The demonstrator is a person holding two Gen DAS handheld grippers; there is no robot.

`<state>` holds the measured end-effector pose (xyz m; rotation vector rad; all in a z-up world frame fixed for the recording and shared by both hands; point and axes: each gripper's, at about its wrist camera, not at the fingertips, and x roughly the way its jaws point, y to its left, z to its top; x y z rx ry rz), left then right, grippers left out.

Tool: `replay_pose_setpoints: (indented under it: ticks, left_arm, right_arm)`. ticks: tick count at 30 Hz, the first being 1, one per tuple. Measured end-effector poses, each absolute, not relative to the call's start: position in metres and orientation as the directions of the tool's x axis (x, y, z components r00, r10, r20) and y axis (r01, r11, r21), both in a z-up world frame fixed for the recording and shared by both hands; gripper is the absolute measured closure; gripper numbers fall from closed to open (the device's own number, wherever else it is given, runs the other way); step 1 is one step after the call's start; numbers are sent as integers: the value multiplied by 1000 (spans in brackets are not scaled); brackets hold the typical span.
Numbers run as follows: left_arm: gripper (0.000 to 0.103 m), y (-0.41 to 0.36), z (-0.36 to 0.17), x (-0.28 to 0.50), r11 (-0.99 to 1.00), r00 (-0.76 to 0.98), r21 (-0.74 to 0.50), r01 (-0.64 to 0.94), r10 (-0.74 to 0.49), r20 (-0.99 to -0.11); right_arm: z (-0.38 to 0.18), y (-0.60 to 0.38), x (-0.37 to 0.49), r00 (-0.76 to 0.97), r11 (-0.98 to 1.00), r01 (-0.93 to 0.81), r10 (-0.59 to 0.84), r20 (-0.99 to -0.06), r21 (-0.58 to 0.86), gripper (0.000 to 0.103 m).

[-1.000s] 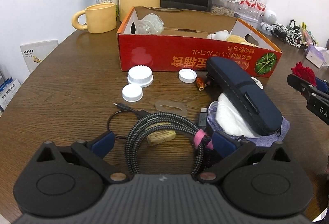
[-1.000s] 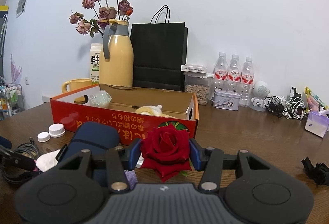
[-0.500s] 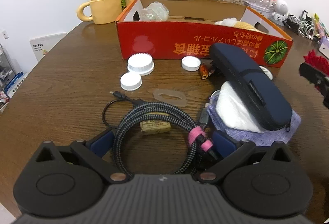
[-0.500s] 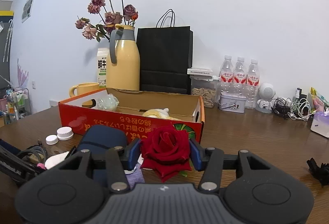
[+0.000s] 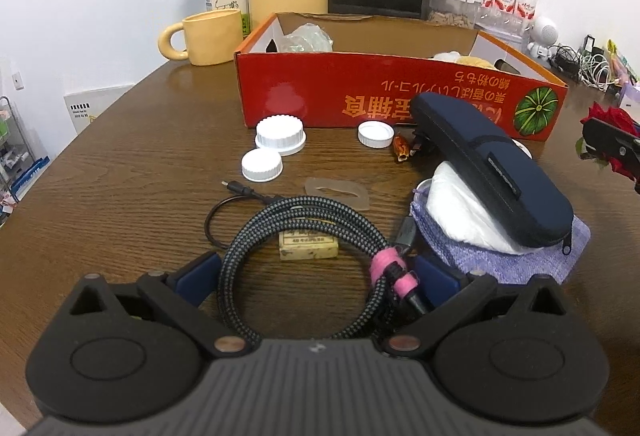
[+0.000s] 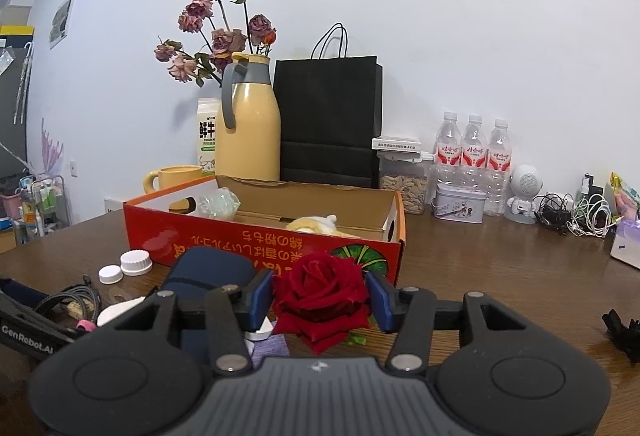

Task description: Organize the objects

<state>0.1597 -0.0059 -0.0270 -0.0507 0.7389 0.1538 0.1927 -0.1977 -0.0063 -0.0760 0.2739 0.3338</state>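
My left gripper (image 5: 316, 276) is shut on a coiled braided cable (image 5: 256, 236) with a pink band (image 5: 390, 270), held a little above the wooden table (image 5: 120, 176). My right gripper (image 6: 322, 296) is shut on a red rose (image 6: 320, 288) and holds it in the air in front of the red cardboard box (image 6: 224, 236). The box (image 5: 360, 100) is open on top with a clear wrapper (image 5: 306, 38) and a plush toy (image 5: 464, 58) inside. The right gripper with the rose (image 5: 608, 116) shows at the right edge of the left wrist view.
On the table lie three white caps (image 5: 280, 134), a navy zip case (image 5: 492, 168) on a white pad and purple cloth (image 5: 520, 256), a small wrapped bar (image 5: 308, 242) and a thin black cable (image 5: 224, 204). Behind the box stand a yellow mug (image 5: 208, 36), milk carton, yellow jug (image 6: 250, 132), black bag and water bottles (image 6: 472, 152).
The left gripper has lifted and come level with the cable, so the box and far objects sit higher in view. The right gripper has risen with the rose.
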Motion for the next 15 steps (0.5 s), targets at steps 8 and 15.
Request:
replay_pose_setpoints:
  ticks: [8, 15]
  left_arm:
    - [8, 1, -22, 150, 988, 746, -25, -155, 101, -658]
    - [8, 2, -8, 146, 992, 774, -24, -126, 83, -627]
  right_arm:
    - [-6, -197, 191, 911, 943, -332, 311, -271, -36, 59]
    - [-6, -194, 185, 914, 939, -339, 314, -256, -59, 63]
